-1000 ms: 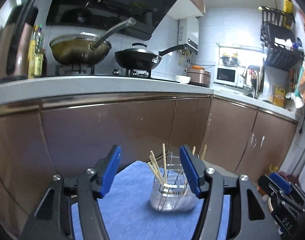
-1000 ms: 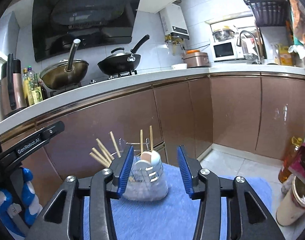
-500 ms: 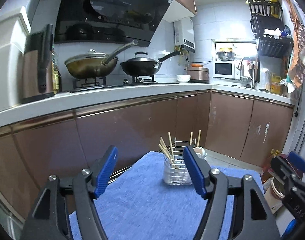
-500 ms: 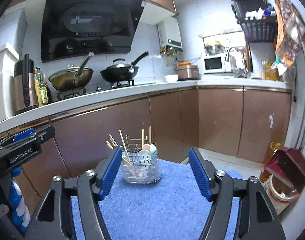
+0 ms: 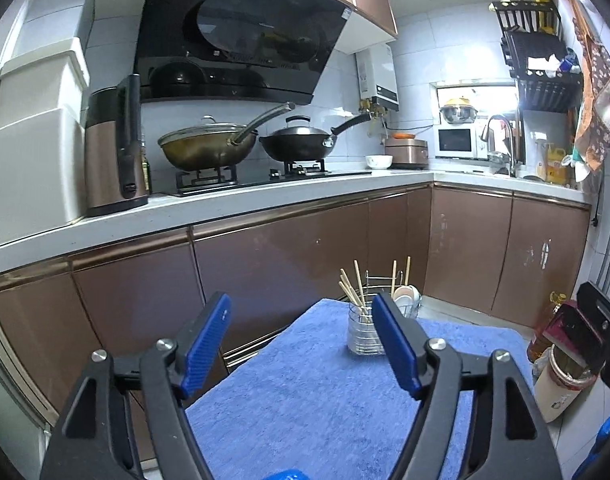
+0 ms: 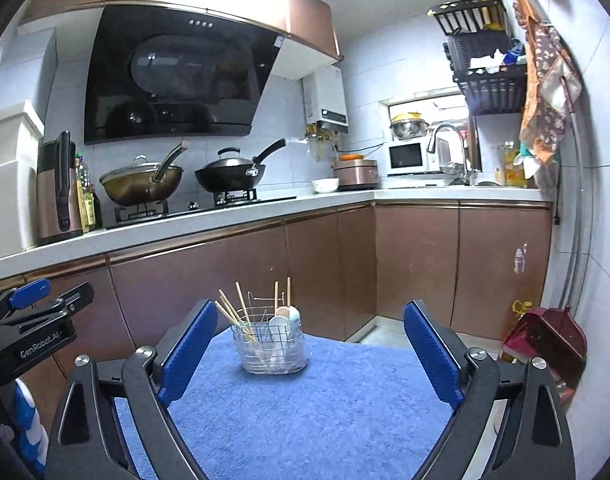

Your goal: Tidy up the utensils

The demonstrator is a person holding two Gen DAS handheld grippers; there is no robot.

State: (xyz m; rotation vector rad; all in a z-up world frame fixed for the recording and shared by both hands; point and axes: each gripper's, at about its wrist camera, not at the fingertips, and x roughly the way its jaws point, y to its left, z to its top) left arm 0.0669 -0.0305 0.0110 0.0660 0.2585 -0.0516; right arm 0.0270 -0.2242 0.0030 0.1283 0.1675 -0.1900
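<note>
A wire utensil basket [image 6: 271, 346] stands at the far end of the blue towel [image 6: 305, 412]. It holds several wooden chopsticks [image 6: 233, 314] on its left side and white spoons [image 6: 285, 318] on its right. It also shows in the left wrist view [image 5: 365, 330], partly behind my right finger. My left gripper [image 5: 303, 348] is open and empty, well short of the basket. My right gripper [image 6: 309, 354] is open wide and empty, also short of the basket. The left gripper's body [image 6: 29, 336] shows at the left of the right wrist view.
Brown kitchen cabinets [image 6: 313, 264] stand right behind the towel's far edge. The counter above carries two woks [image 6: 229, 176], a kettle [image 6: 59, 192] and a microwave [image 6: 409, 156]. A red dustpan [image 6: 545, 340] and oil bottles sit on the floor at the right.
Both grippers have pulled back and up from the basket, which now looks smaller and farther away. The right gripper's jaws have opened wider.
</note>
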